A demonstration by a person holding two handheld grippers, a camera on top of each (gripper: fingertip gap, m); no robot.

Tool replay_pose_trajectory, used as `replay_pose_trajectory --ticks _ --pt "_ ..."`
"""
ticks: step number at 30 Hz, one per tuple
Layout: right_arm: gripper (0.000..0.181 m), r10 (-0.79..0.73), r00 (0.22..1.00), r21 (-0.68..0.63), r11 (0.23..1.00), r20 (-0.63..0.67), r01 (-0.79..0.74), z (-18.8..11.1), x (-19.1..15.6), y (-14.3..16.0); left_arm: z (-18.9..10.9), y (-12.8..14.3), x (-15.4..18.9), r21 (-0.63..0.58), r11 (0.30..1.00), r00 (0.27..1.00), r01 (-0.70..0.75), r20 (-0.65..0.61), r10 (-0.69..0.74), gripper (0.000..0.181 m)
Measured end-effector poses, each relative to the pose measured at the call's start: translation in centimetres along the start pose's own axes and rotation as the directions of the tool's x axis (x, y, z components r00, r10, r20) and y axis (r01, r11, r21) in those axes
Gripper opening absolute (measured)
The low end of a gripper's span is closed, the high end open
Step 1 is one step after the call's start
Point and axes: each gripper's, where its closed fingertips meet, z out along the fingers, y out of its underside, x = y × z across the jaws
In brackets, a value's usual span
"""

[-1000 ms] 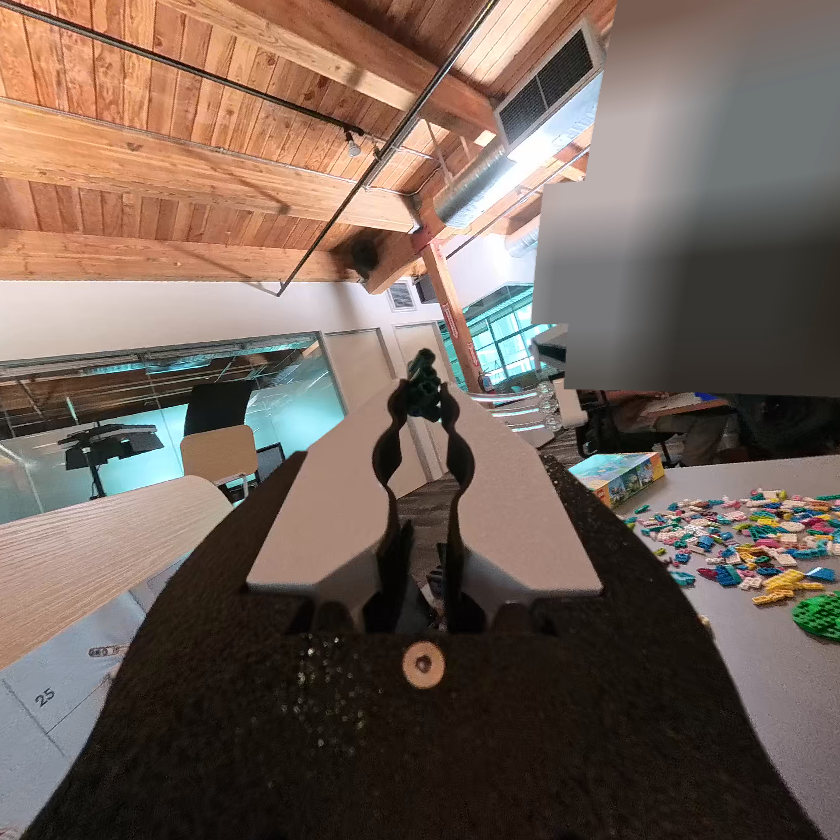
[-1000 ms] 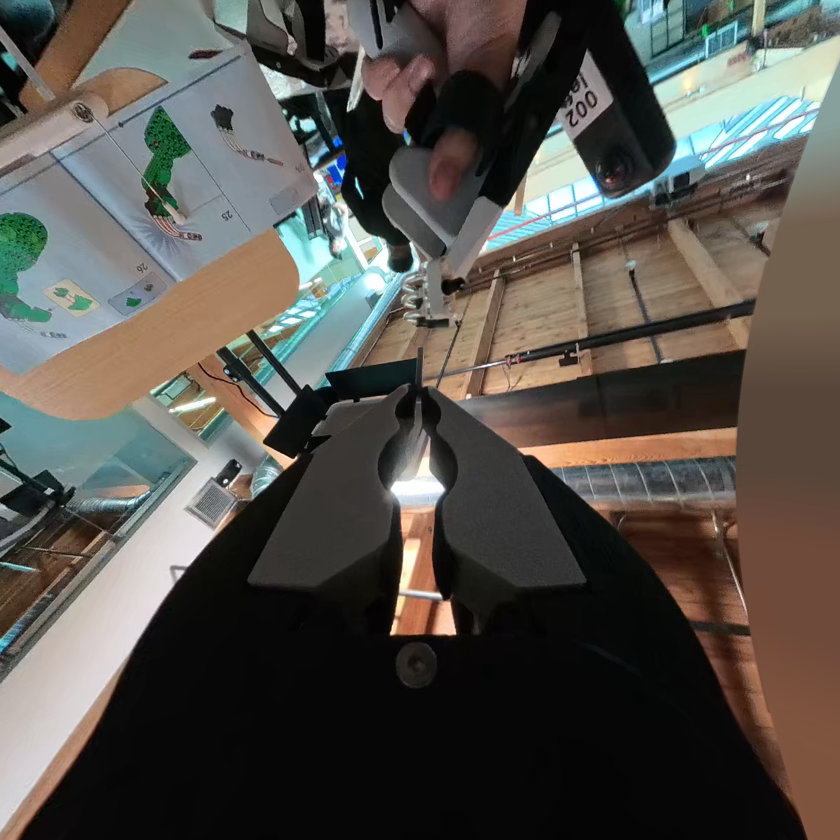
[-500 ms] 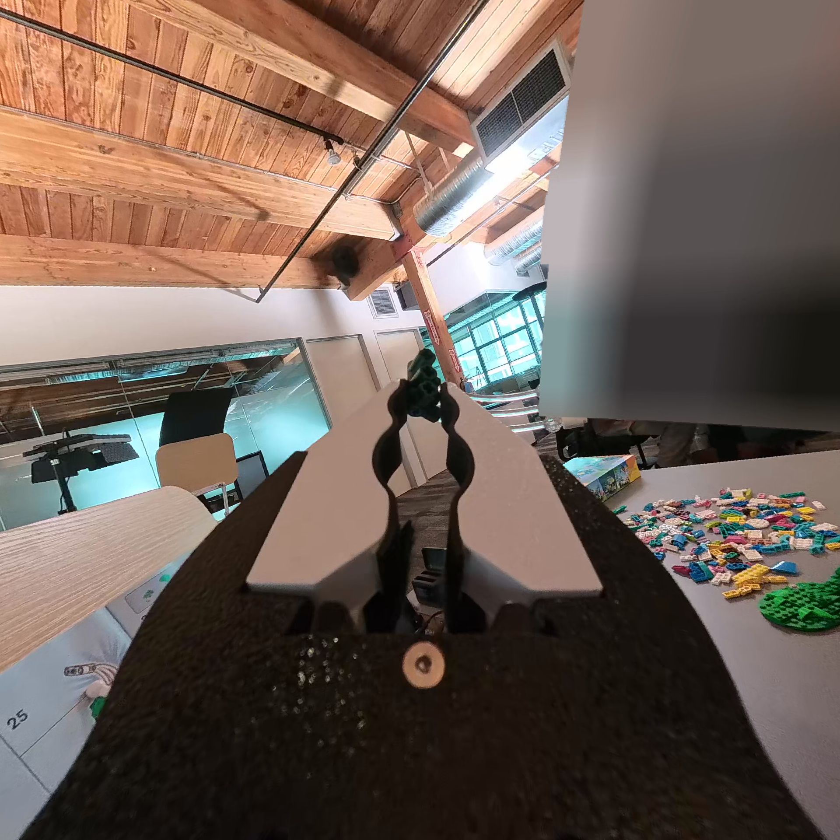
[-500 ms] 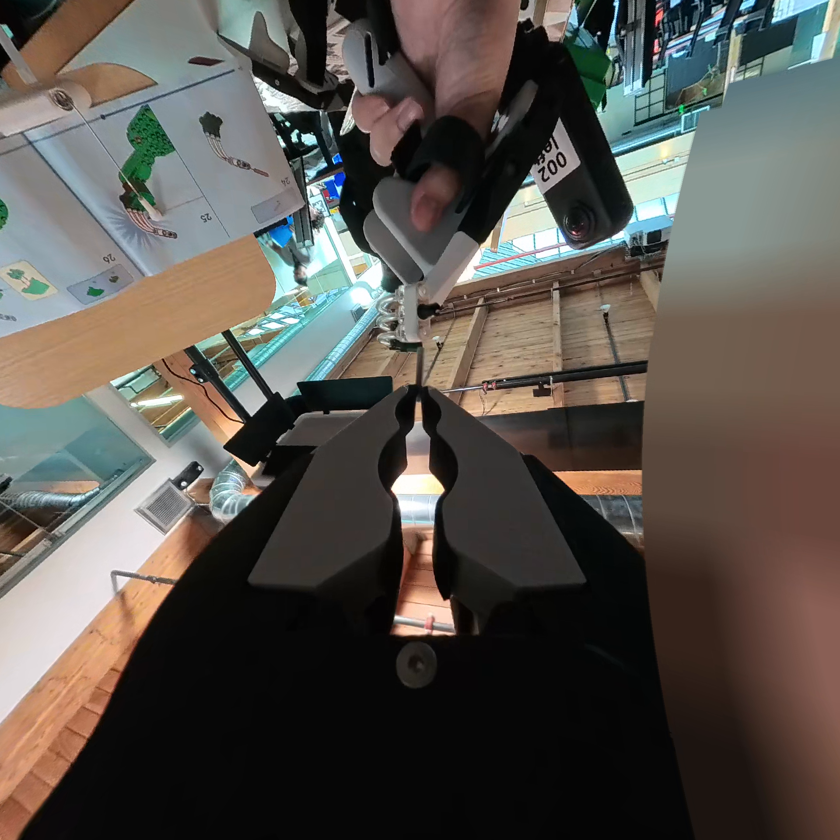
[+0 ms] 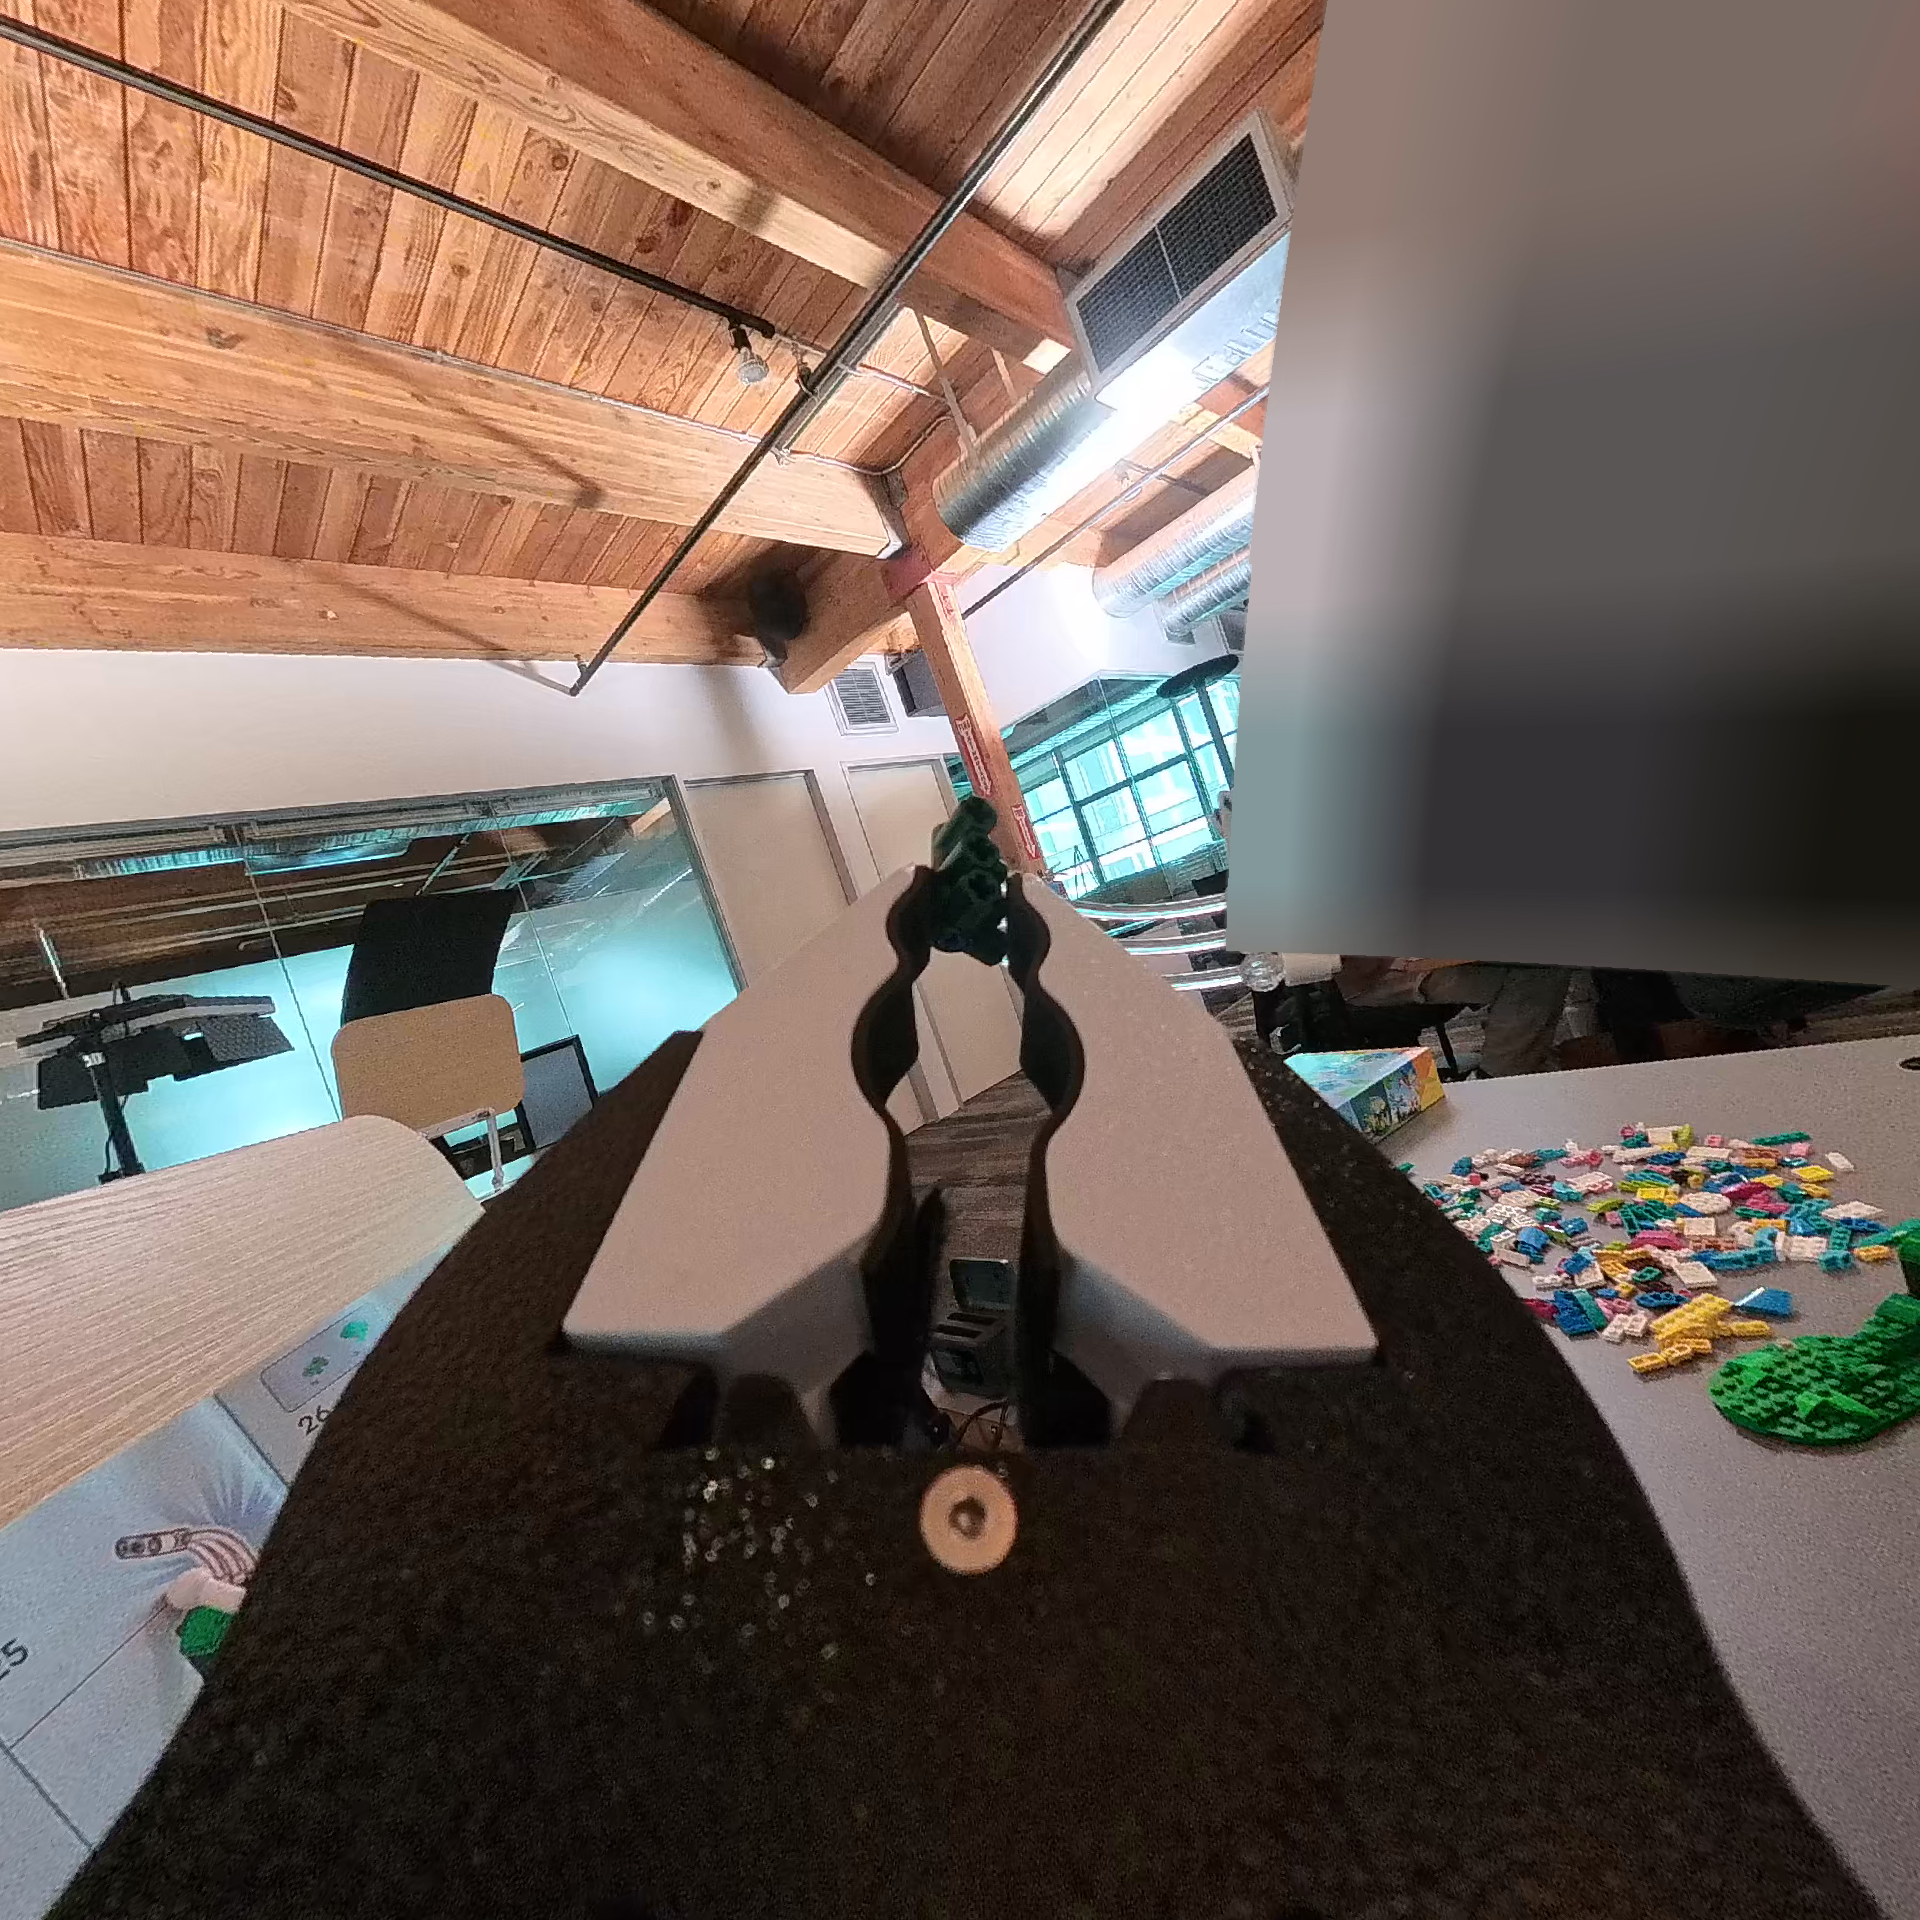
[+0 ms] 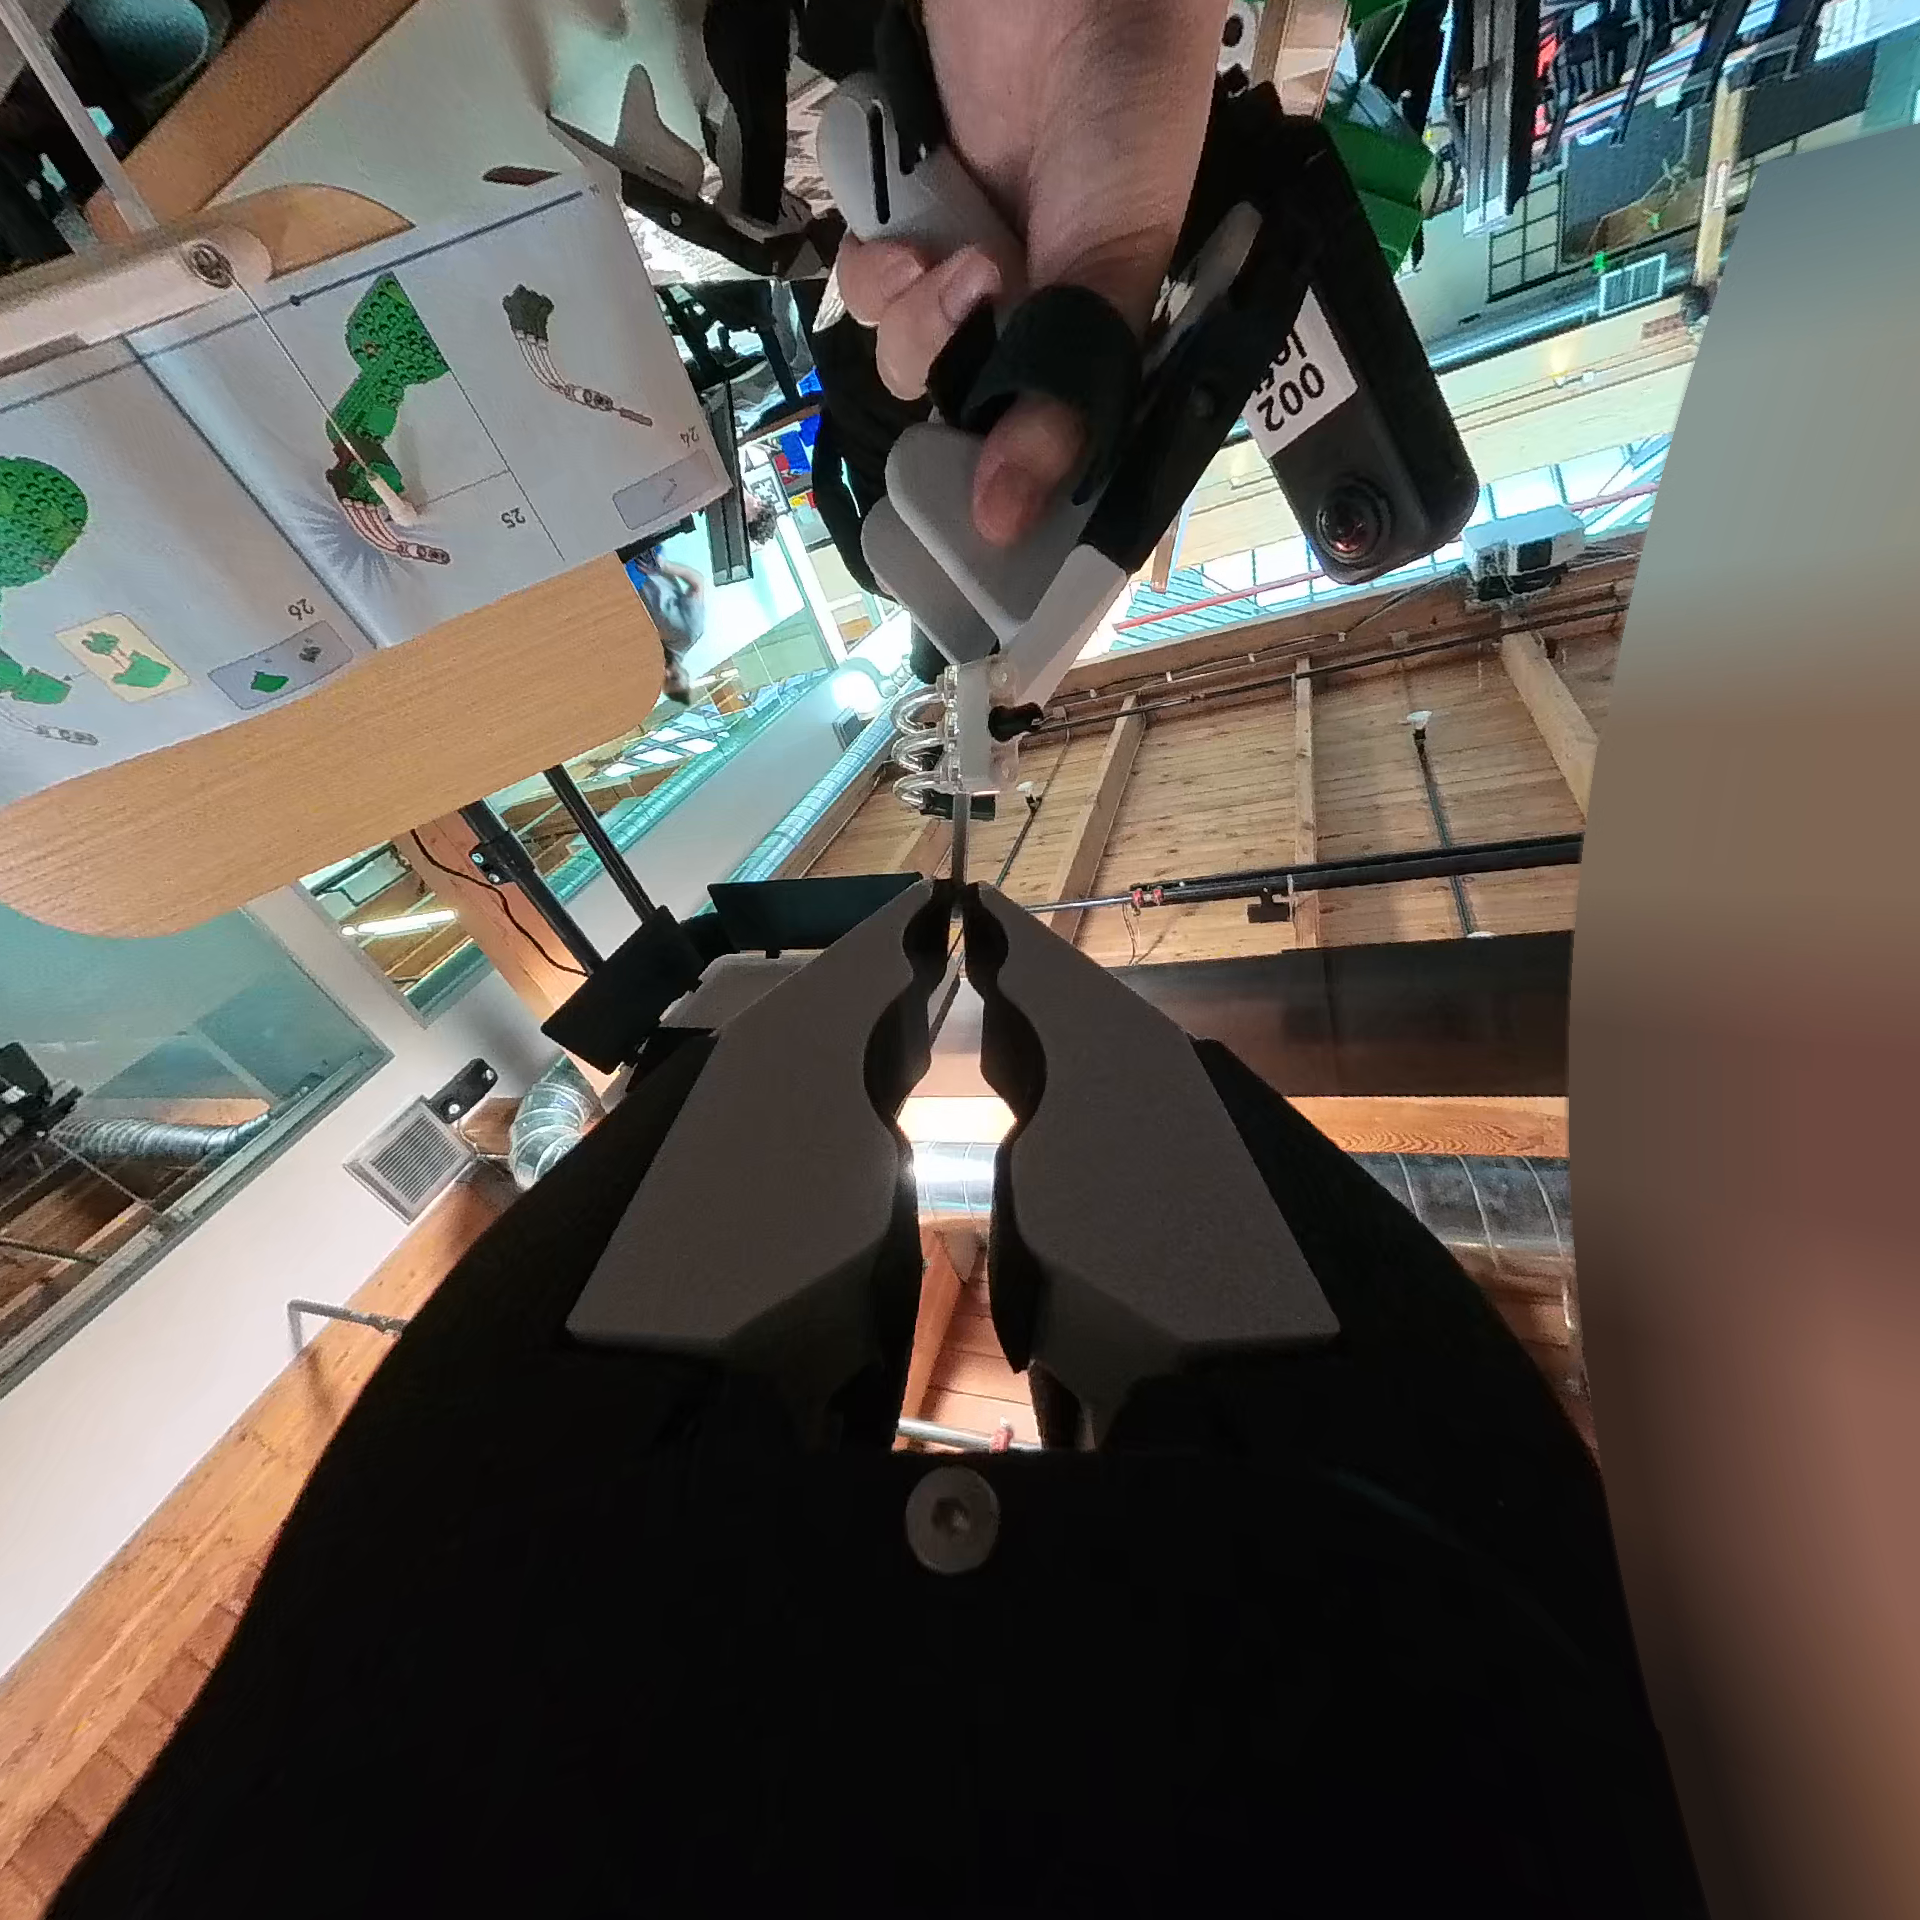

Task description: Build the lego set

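Observation:
In the left wrist view my left gripper [image 5: 968, 896] is shut on a small dark green lego piece [image 5: 966, 868], held up in the air. In the right wrist view my right gripper [image 6: 954, 906] is shut on a thin grey rod [image 6: 958, 852]. The rod runs up into a small white assembly with curved loops [image 6: 951, 748]. That assembly sits at the tips of the left gripper [image 6: 987, 665], held by a hand [image 6: 1049, 135]. A green plate build [image 5: 1829, 1382] lies on the grey table [image 5: 1714, 1558] beside a pile of loose coloured bricks [image 5: 1662, 1216].
The open instruction booklet [image 6: 312, 416] rests on a light wooden board [image 6: 364, 748]; it also shows in the left wrist view [image 5: 114, 1579]. A lego box [image 5: 1371, 1086] stands at the table's far edge. A chair [image 5: 426, 1060] stands behind. There is about 6 cm between the tips of the two grippers.
The left view has swung so more of the table, bricks and green plate show. In the right view the left gripper and white assembly have come closer. Both grippers stay shut.

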Motion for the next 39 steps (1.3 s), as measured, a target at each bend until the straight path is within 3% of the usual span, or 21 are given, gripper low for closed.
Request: replay_pose_trajectory --ticks 28,36,39 --pt "0.001 -0.078 0.995 -0.015 0.997 0.057 0.079 0.2 -1.3 -0.2 0.4 0.2 -0.9 -0.031 0.999 0.998 0.033 0.046 -0.032 0.011" --pt "0.001 0.004 0.999 -0.07 0.998 0.05 0.0 0.2 -1.6 0.8 0.9 0.0 -1.5 -0.042 0.999 0.998 0.031 0.053 -0.029 0.01" --pt "0.001 0.185 0.983 -0.154 0.971 -0.007 -0.184 -0.2 -1.9 2.6 0.7 0.3 -1.9 -0.052 0.998 0.997 0.026 0.075 -0.022 0.01"
